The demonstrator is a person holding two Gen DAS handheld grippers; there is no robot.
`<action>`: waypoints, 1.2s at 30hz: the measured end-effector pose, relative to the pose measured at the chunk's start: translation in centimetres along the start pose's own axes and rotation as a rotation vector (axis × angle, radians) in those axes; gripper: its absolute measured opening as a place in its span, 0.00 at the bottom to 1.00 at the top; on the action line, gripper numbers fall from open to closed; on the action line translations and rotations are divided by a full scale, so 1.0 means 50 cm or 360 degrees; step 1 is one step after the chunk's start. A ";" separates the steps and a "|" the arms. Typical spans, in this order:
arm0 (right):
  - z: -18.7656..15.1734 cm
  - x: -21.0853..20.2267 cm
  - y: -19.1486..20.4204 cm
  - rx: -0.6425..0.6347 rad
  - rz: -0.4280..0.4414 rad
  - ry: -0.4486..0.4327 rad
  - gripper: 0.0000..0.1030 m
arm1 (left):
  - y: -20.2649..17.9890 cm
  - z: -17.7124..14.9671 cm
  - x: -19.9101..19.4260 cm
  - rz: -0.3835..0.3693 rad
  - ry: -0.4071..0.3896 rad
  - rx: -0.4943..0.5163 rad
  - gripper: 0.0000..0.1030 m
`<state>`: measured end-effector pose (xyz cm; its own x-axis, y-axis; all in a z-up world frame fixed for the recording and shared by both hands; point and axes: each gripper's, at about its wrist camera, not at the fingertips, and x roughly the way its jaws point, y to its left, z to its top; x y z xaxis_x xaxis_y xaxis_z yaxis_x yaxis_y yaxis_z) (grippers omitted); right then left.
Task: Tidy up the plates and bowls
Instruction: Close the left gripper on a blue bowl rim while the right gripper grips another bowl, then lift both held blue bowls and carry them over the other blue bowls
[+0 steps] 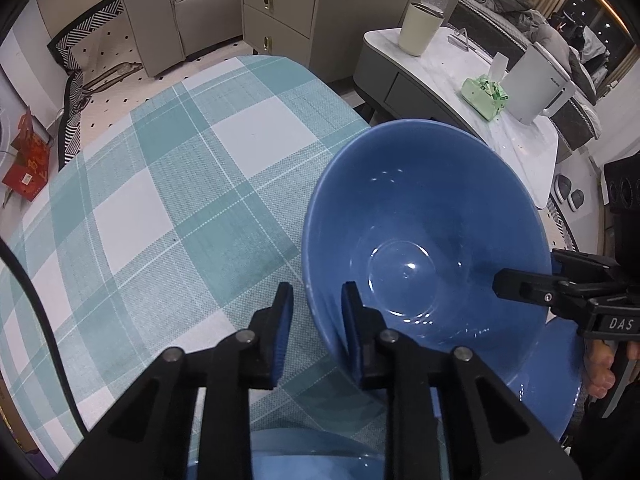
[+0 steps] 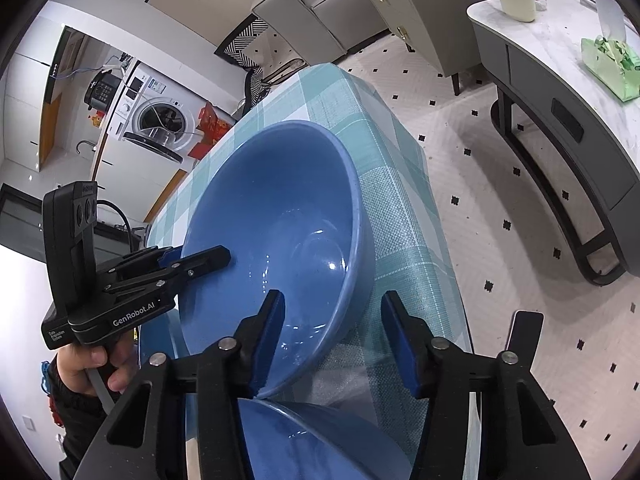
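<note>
Glossy blue bowl point(image 1: 424, 240) tilted, touching another blue dish point(image 2: 320, 440) beneath.

The deep blue glazed ceramic bowl point(image 1: 424, 240) is glossy and smooth, with bright light spots in its well. At 6 o'clock from it a second blue glazed dish point(image 2: 320, 440) shines the same way. The teal-and-white checked woven cloth point(image 1: 160, 200) on the table point(image 2: 404, 184) is matt and coarse, its weave showing. The black plastic fingers point(image 1: 280, 320) of the left gripper look matt, with blue rubbery pads and dull metal pins. At 1 o'clock a white marble-look side table top point(image 1: 440, 68) is smooth with a faint sheen.
</note>
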<state>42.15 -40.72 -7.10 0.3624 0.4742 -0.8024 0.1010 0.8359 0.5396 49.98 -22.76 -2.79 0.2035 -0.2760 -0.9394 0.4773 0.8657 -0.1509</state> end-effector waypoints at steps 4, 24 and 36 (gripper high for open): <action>-0.003 -0.001 0.000 -0.0006 -0.0009 -0.0011 0.43 | -0.005 -0.002 -0.001 -0.0016 0.0005 0.0009 0.16; -0.008 -0.012 0.013 -0.0126 -0.0105 -0.0092 0.31 | -0.031 -0.009 -0.026 -0.0001 -0.0063 0.0067 0.15; -0.018 -0.066 0.046 -0.0195 -0.0100 -0.0181 0.31 | -0.044 -0.020 -0.099 0.0009 -0.0173 0.0083 0.15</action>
<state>40.35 -40.12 -3.46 0.4623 0.3913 -0.7957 0.0158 0.8936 0.4486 47.06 -22.90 1.88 0.2964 -0.3175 -0.9007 0.5192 0.8451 -0.1271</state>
